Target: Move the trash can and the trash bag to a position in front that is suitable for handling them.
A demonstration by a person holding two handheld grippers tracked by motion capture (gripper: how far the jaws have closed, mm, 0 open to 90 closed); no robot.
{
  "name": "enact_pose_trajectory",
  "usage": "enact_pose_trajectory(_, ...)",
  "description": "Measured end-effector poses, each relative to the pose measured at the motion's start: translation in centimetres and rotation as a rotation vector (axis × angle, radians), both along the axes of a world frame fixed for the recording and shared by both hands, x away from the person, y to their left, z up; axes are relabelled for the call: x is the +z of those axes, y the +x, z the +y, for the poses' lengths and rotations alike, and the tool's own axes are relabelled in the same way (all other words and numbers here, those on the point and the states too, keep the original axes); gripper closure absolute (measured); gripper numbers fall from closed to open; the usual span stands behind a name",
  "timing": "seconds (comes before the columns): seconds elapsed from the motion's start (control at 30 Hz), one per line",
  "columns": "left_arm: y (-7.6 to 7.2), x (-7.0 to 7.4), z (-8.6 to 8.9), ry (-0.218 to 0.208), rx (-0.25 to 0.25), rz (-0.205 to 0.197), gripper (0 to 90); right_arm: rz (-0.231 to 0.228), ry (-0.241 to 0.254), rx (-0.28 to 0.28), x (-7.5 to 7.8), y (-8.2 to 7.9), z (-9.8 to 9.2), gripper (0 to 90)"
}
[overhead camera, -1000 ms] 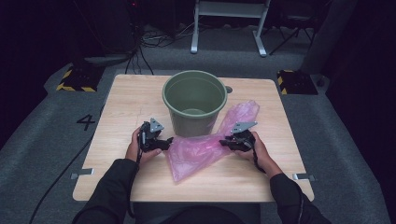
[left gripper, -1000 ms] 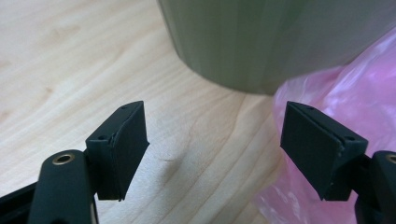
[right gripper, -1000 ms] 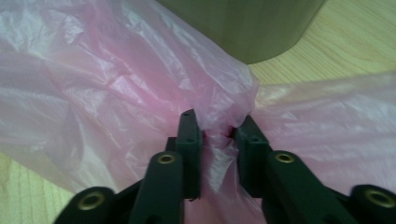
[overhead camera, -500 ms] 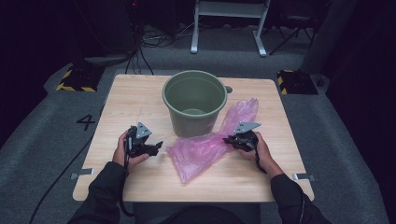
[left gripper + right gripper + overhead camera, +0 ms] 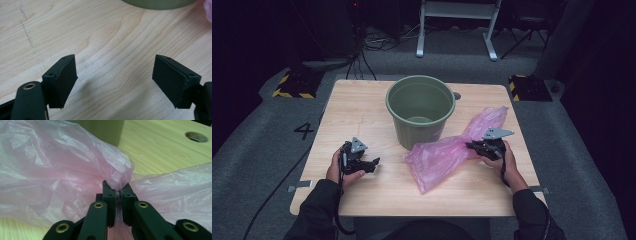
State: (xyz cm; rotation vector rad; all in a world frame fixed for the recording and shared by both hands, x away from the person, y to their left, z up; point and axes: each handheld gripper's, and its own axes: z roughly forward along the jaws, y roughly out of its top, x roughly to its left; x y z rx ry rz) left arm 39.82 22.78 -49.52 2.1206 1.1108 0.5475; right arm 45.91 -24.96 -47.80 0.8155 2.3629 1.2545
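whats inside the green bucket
From the high view, the green bucket shows bare inner walls and part of its floor, with nothing visible inside. The near rim hides the front of the floor. The pink plastic bag lies outside, on the table.

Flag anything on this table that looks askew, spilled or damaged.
Nothing stands out. The green bucket stands upright on the table; the pink bag lies crumpled beside it, pinched by the right gripper. The left gripper hangs open over bare wood.
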Motion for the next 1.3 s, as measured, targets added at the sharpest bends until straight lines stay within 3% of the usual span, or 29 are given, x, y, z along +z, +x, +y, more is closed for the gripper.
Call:
enact_pose_trajectory(0.1,0.2,-0.4,-0.2,0.028,-0.001,0.007,20.9,-0.007,0.022,-0.022,0.3,0.0,-0.8,86.1)
enact_pose_trajectory(0.23,0.3,-0.5,-0.2,0.013,-0.008,0.011,20.4,-0.029,0.041,-0.035,0.8,0.1,-1.4,86.2)
enact_pose_trajectory(0.4,0.7,-0.8,0.2,-0.041,0.001,0.043,18.1,-0.045,0.055,-0.044,1.2,0.0,-1.7,86.4)
enact_pose_trajectory(0.87,1.0,-0.8,0.2,-0.037,-0.01,0.05,16.2,-0.111,0.12,-0.012,3.0,-1.3,-2.5,86.7)
enact_pose_trajectory(1.3,1.0,-0.8,0.2,-0.034,-0.012,0.047,16.2,-0.159,0.176,-0.032,4.1,-1.4,-3.6,87.1)
